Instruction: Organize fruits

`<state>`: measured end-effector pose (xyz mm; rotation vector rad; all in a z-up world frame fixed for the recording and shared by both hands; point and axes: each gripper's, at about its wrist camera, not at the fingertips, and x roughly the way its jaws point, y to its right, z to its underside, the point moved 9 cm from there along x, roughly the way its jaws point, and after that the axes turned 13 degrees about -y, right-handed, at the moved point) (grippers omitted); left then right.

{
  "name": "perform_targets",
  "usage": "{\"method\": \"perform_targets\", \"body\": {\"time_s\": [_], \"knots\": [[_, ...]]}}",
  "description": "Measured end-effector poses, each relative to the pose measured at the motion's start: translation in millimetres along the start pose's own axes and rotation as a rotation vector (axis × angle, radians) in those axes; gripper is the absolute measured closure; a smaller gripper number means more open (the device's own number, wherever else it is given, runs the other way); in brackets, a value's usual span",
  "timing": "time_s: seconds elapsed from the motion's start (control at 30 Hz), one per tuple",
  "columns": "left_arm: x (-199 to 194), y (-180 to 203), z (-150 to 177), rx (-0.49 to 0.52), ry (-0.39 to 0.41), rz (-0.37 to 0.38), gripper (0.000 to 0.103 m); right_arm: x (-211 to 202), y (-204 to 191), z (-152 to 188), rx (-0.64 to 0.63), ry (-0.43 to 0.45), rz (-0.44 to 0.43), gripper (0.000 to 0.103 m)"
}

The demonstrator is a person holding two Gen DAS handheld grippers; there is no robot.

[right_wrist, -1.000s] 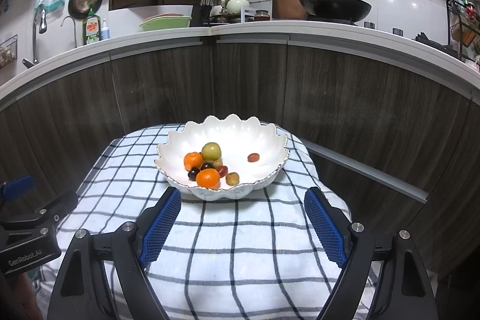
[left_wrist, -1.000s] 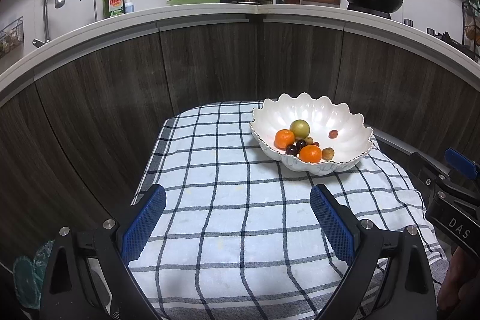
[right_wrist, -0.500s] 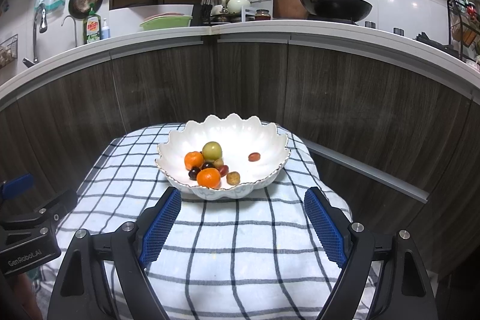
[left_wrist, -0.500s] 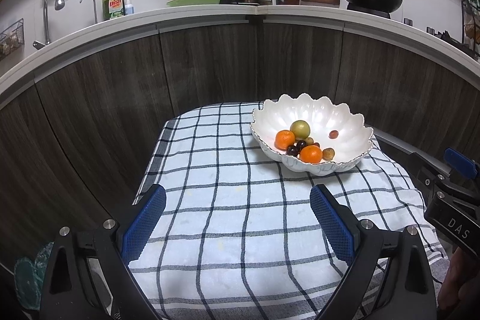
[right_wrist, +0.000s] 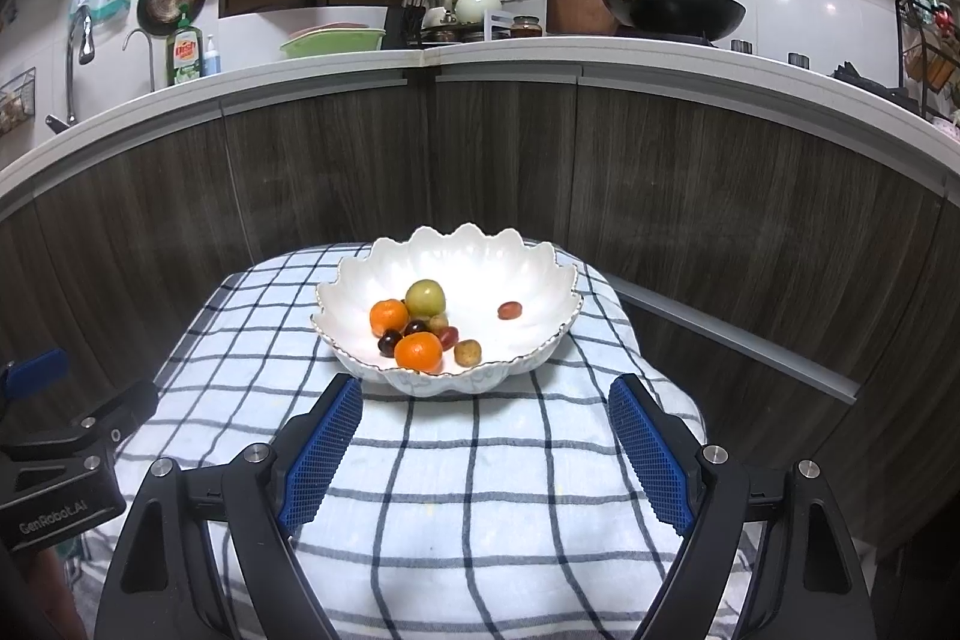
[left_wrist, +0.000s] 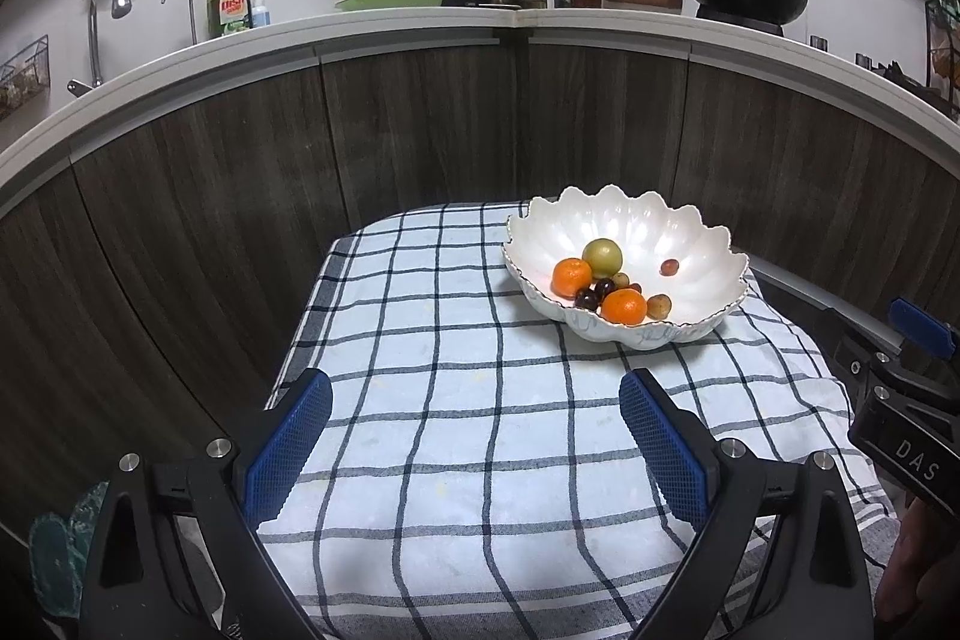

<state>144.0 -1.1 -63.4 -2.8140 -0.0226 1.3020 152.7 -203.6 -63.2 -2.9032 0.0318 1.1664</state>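
Note:
A white scalloped bowl (left_wrist: 696,244) (right_wrist: 480,256) stands on a checked cloth. In it lie two oranges (left_wrist: 624,307) (right_wrist: 419,351), a green round fruit (left_wrist: 602,255) (right_wrist: 425,296), dark grapes (right_wrist: 390,340), a small brown fruit (right_wrist: 467,352) and a lone red grape (right_wrist: 510,310). My left gripper (left_wrist: 474,436) is open and empty, hovering over the cloth to the near left of the bowl. My right gripper (right_wrist: 483,436) is open and empty just in front of the bowl. Each gripper's body shows at the edge of the other's view.
The checked cloth (left_wrist: 456,400) covers a small table set against dark wood cabinet fronts (left_wrist: 420,124). A white counter (right_wrist: 510,64) above holds a wok, dish soap and dishes. A metal rail (right_wrist: 738,340) runs at the right.

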Motion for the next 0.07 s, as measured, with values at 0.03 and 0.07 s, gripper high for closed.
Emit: {"method": "perform_targets", "body": {"time_s": [0.03,0.07], "knots": [[0.3,0.2,0.6,0.0,-0.002,-0.002,0.005,0.2,0.0,-0.1,0.0,0.0,-0.001,0.018],[0.3,0.2,0.8,0.0,-0.003,-0.001,0.005,0.1,0.0,-0.1,0.001,0.0,-0.002,0.018]]}}
